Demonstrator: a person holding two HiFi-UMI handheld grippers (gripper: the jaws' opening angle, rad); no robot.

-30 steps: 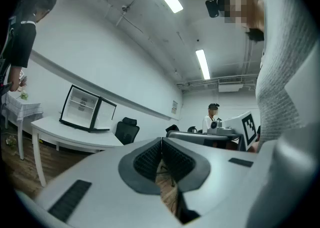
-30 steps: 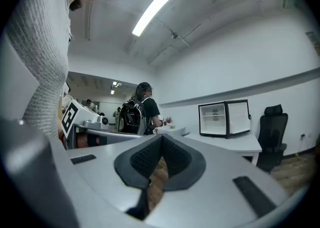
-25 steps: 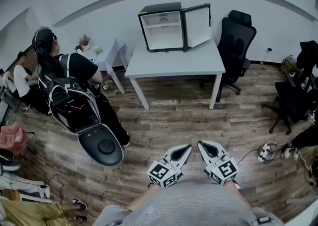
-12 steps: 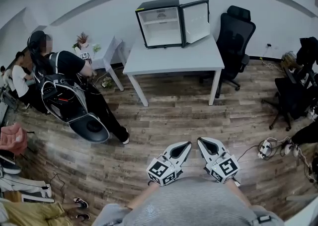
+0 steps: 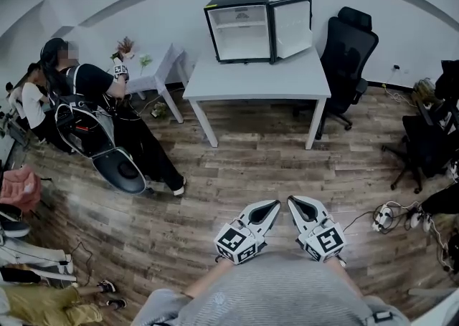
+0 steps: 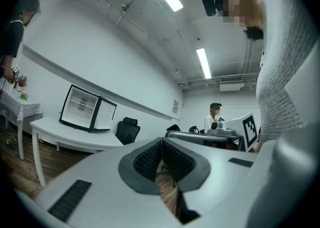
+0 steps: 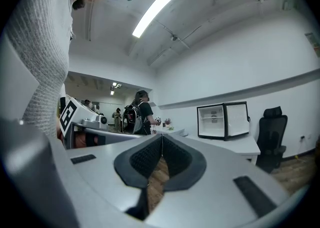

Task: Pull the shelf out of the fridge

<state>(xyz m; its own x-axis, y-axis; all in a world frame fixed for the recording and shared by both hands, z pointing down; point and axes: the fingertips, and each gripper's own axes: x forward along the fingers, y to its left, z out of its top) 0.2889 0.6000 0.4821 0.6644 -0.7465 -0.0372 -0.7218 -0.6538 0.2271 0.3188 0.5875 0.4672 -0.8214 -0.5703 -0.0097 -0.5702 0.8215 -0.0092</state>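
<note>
Head view: the fridge stands at the upper centre of the frame on the white worktop. Its door is swung open to the right, and the shelf shows as a pale line across the upper interior. At the bottom centre, well apart from the fridge, the left claw and right claw each have their jaws pressed together on nothing. I judge this to be the approach step. The next move calls for crossing to the worktop, parting one claw's jaws and taking the shelf's front edge.
</note>
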